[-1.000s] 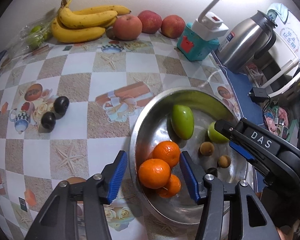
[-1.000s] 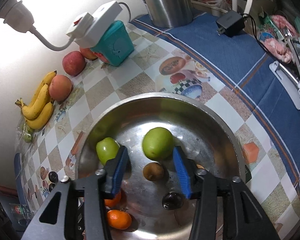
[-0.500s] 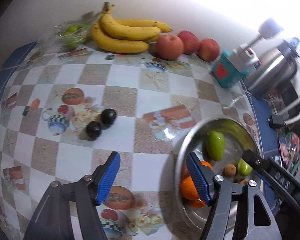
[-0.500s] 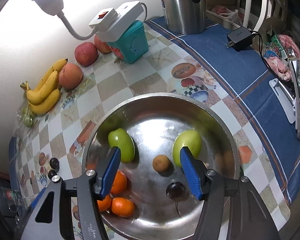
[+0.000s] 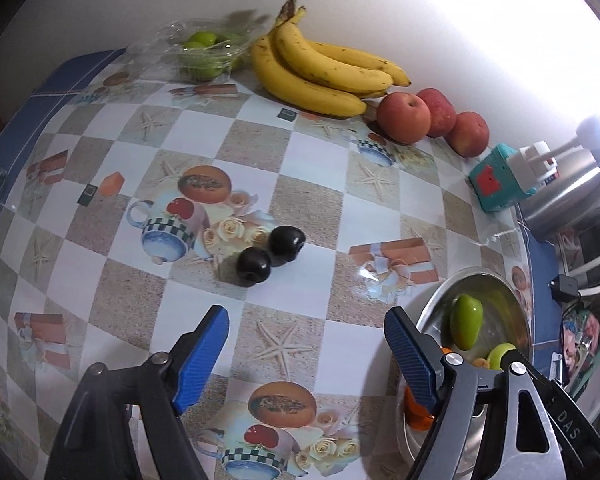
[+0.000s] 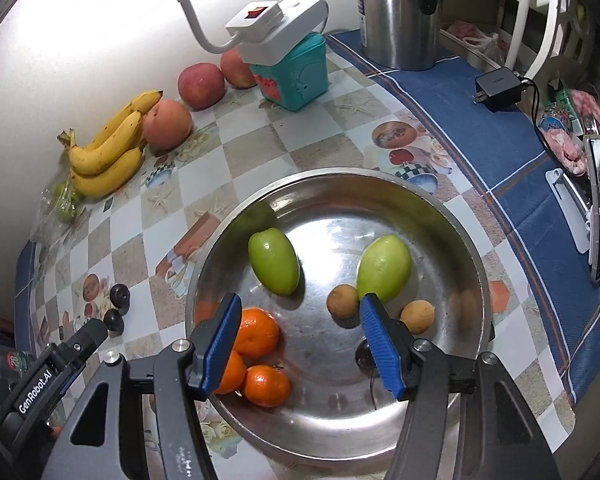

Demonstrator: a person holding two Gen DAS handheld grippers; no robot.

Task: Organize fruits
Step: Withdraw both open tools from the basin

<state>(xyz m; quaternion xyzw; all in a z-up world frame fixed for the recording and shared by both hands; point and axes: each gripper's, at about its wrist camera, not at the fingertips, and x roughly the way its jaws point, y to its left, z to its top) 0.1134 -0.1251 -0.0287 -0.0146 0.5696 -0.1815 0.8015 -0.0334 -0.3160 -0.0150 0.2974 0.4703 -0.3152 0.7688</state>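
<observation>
While its jaws stand spread with nothing between them, the left gripper (image 5: 306, 350) hangs over bare table (image 5: 300, 292), and just beyond lie 2 dark plums (image 5: 270, 256), touching each other. They look light, smooth-skinned and prone to roll, so I would pinch 1 across its middle, gently to spare the flesh. To the right, the right gripper (image 6: 300, 334) hovers released over the steel bowl (image 6: 456, 216), which already holds 2 green fruits (image 6: 274, 266), 3 tangerines (image 6: 258, 332), 2 small brown fruits (image 6: 342, 300) and a dark one part hidden by a jaw. At the far wall sit bananas (image 5: 324, 74), 3 apples (image 5: 404, 118) and bagged green fruit (image 5: 204, 52).
</observation>
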